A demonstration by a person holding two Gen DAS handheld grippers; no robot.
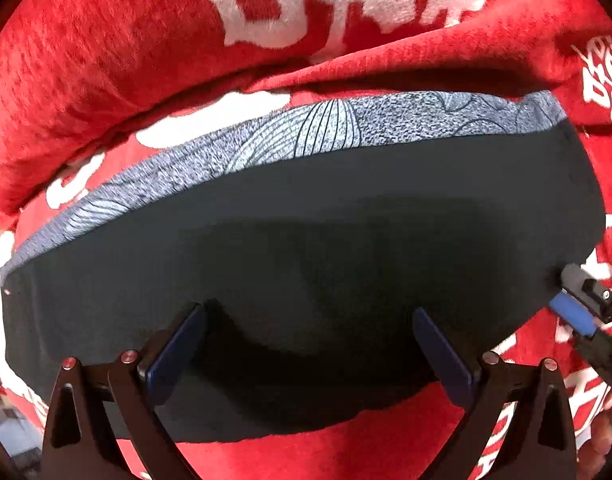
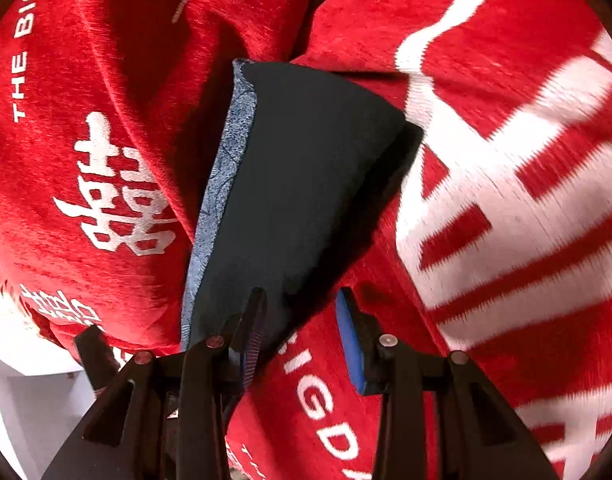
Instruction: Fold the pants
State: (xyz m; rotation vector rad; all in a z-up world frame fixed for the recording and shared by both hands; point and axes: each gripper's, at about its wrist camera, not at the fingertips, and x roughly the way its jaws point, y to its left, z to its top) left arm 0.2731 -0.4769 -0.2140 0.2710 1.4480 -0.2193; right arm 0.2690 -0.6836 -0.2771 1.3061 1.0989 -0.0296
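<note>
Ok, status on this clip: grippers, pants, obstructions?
Left hand-held gripper open over the pants. Right hand-held gripper open at their end. Pants folded flat on red blanket. Nothing in the way.

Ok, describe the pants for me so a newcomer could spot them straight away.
Start from the red blanket with white lettering that fills the view. On it lies one flat, dark, folded slab: the pants. A blue-grey band with fine leaf-like line drawings runs along one long edge; nothing else here is dark or plain.

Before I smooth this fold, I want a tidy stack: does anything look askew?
Slightly: the dark pants leave a patterned grey-blue strip uncovered along one long edge, so the layers don't line up. Otherwise they lie flat on the red blanket.
</note>
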